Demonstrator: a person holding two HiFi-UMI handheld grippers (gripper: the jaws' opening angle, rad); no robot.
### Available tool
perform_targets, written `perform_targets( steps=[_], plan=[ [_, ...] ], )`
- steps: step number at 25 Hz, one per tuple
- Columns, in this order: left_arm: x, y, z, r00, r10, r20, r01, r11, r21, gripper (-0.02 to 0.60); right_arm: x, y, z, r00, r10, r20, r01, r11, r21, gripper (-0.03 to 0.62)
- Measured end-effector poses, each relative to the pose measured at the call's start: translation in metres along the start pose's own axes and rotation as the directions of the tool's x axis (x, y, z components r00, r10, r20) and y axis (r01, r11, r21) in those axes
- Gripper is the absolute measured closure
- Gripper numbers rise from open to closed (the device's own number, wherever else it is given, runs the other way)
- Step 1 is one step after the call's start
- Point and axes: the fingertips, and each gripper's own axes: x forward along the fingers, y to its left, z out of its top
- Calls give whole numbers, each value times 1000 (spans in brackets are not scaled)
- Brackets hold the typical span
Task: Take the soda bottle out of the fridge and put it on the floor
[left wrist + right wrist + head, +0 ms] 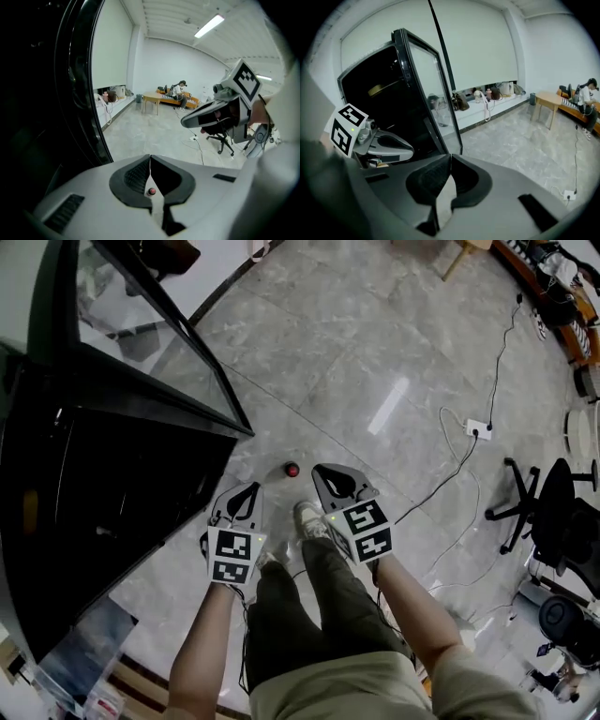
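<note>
The soda bottle stands on the grey floor, seen from above as a red cap; the same cap shows through the gap behind my left jaws. My left gripper is shut and empty, just left of the bottle and apart from it. Also empty and shut, my right gripper is just right of the bottle. Neither touches it. The black fridge stands at the left with its glass door swung open. In the right gripper view the left gripper is in front of the fridge.
A power strip with a long cable lies on the floor to the right. An office chair stands at the far right. My shoe is just behind the bottle. A wooden table and a seated person are far off.
</note>
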Motion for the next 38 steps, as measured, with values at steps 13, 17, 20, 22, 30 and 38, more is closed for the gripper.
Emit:
perform_targets(
  steps=[13,17,20,22,30,38],
  plan=[
    [-200,-27,141,971,102,216,-116,992,50,574,-160,97,148,974,115,197,-78,979,-187,594],
    [-263,-33,166,950,146,278,-164,985,45,574,-202,136,188,954,168,248,-98,958,-271,594],
    [-310,-36,182,919,185,348,-209,977,32,574,-232,165,214,940,209,271,-117,940,-321,594],
    [-340,-36,193,891,213,400,-246,969,33,574,-252,186,235,919,244,311,-133,932,-338,594],
    [-457,-41,212,789,320,525,-371,929,-8,574,-320,274,288,826,395,402,-176,858,-482,594],
    [-561,-38,207,706,422,568,-520,854,11,575,-368,358,322,716,551,428,-241,771,-590,594]
  ],
)
